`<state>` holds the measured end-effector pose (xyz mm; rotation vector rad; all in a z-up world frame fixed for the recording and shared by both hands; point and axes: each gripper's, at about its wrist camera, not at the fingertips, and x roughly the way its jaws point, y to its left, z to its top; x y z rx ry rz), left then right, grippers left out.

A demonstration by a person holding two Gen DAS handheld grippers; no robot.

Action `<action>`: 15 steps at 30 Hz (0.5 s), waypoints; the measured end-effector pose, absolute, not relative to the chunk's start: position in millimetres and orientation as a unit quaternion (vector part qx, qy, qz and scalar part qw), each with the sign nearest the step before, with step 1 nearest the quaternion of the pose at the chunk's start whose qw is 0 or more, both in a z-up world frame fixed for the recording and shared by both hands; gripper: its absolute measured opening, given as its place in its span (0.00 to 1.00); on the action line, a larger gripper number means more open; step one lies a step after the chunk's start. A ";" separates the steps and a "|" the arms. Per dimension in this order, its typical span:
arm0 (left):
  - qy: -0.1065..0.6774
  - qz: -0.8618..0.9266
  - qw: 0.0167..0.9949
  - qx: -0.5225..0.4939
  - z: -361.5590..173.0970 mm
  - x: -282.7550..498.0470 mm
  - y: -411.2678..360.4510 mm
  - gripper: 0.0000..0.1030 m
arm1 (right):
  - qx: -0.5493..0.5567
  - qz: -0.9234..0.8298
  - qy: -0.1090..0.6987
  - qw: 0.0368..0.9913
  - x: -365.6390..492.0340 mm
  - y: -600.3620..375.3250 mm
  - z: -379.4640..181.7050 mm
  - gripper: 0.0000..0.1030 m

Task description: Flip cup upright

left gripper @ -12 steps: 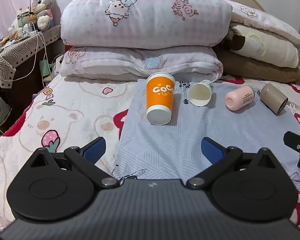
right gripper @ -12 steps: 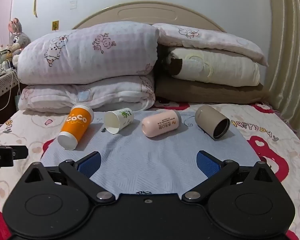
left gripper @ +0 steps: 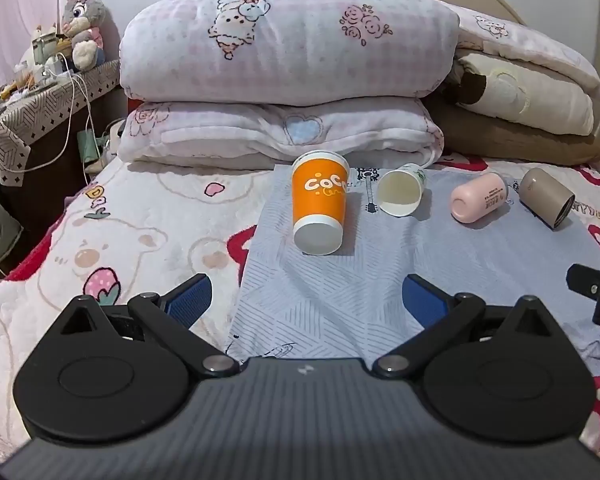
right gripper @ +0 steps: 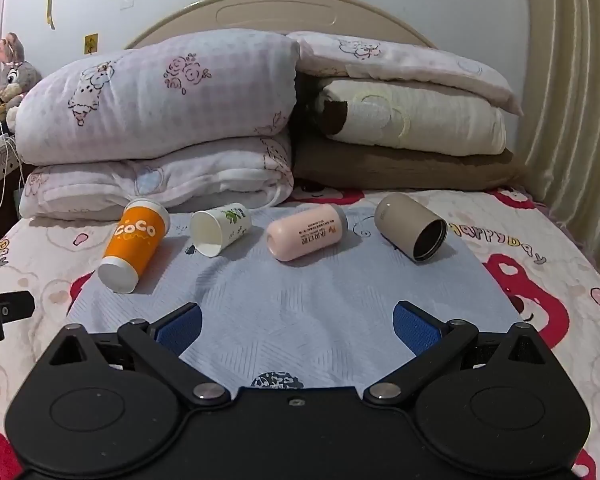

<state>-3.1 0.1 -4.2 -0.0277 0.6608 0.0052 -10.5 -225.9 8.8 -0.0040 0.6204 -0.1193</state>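
Several cups lie on their sides on a light blue cloth (left gripper: 340, 296) (right gripper: 300, 300) on the bed. From left to right: an orange "CoCo" paper cup (left gripper: 320, 204) (right gripper: 134, 242), a small white paper cup (left gripper: 401, 194) (right gripper: 220, 229), a pink cup (left gripper: 478, 202) (right gripper: 305, 232) and a tan cup (left gripper: 545, 197) (right gripper: 410, 226). My left gripper (left gripper: 306, 302) is open and empty, just short of the orange cup. My right gripper (right gripper: 298, 326) is open and empty, short of the pink cup.
Folded quilts and pillows (left gripper: 288, 80) (right gripper: 260, 120) are stacked right behind the cups against the headboard. A side table (left gripper: 32, 108) with a plush rabbit and cables stands at the left. A curtain (right gripper: 572, 100) hangs at the right.
Both views show the cups a little higher in frame and the headboard more in view. The cups have not moved.
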 end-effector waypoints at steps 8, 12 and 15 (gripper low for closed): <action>0.347 0.003 0.937 -0.031 -9.1 2.9 6.4 1.00 | -0.007 -0.053 0.311 0.949 -10.7 -224.1 6.4 1.00; 0.352 0.003 0.936 -0.030 -9.7 3.6 7.1 1.00 | -0.009 -0.053 0.314 0.948 -10.0 -221.1 4.8 1.00; 0.353 0.003 0.935 -0.028 -9.7 3.8 6.0 1.00 | -0.010 -0.053 0.316 0.947 -10.1 -221.1 4.0 1.00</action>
